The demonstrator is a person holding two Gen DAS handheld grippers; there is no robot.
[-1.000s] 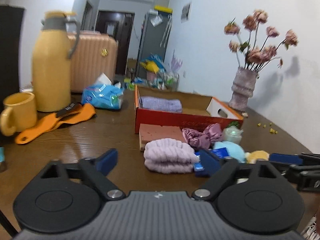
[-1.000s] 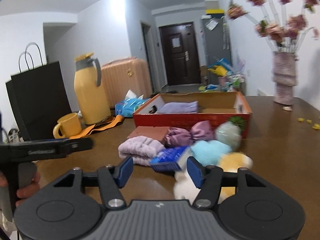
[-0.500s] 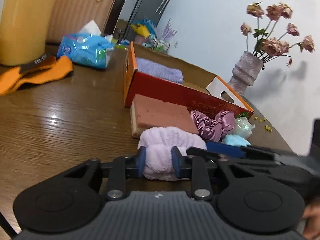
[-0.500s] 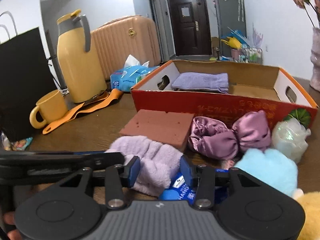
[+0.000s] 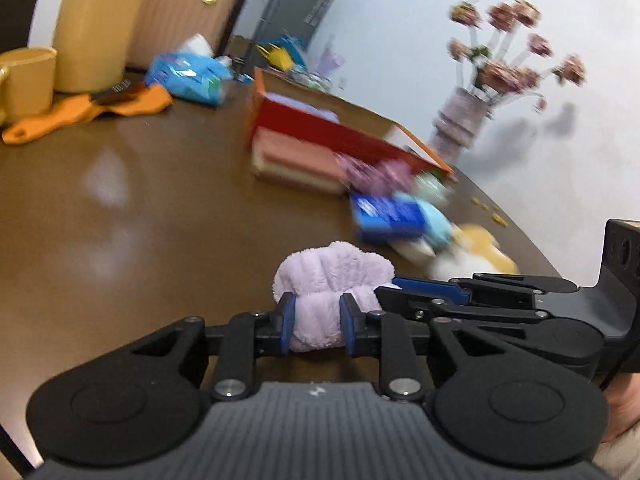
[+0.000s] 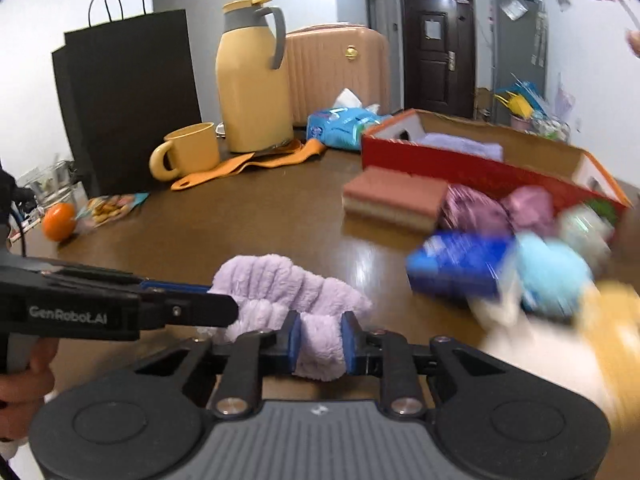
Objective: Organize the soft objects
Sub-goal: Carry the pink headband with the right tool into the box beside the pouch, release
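- The lilac fleece cloth lies bunched on the brown table, at about 6 o'clock of the left wrist view, well apart from the red box at 2 o'clock in the right wrist view.
- The left gripper pinches one end of the cloth — its blue pads press into the pile on both sides.
- The right gripper has the other end between its pads, the jaws closing and already dented into the fleece.
- In the left wrist view the right gripper's fingers come in from 3 o'clock, touching the cloth's edge.
- Past the cloth, toward 1 o'clock, sits a blurred heap: a blue packet, a light blue plush, purple satin scrunchies and a pink sponge block just beside the box.
- Inside the box lies a folded lavender towel.
- At 11 o'clock stand a yellow jug and a yellow mug — an orange lies at 9 o'clock.
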